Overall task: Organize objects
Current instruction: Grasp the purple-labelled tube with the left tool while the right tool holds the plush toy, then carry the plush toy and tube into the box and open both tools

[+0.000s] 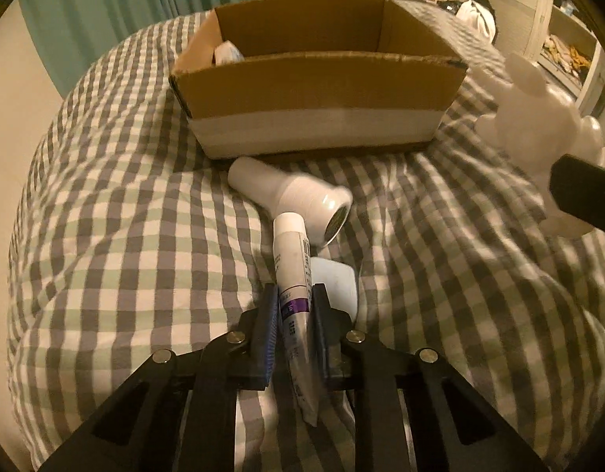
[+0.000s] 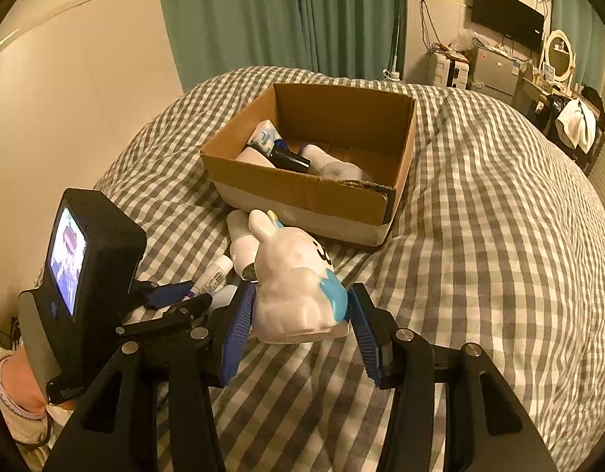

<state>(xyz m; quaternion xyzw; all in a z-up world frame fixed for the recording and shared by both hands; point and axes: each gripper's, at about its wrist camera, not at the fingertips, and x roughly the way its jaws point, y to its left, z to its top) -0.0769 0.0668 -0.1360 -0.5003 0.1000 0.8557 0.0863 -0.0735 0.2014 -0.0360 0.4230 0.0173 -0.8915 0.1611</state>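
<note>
R view only: socks [image 2: 333, 165] in box [image 2: 302, 192].

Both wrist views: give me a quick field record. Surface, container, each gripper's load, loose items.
surface: checked bedspread
container: cardboard box, open, already holds several items
left gripper: shut on white tube
right gripper: shut on white rabbit figurine
loose: white hair dryer lying in front of the box; pale blue item under the tube
</note>
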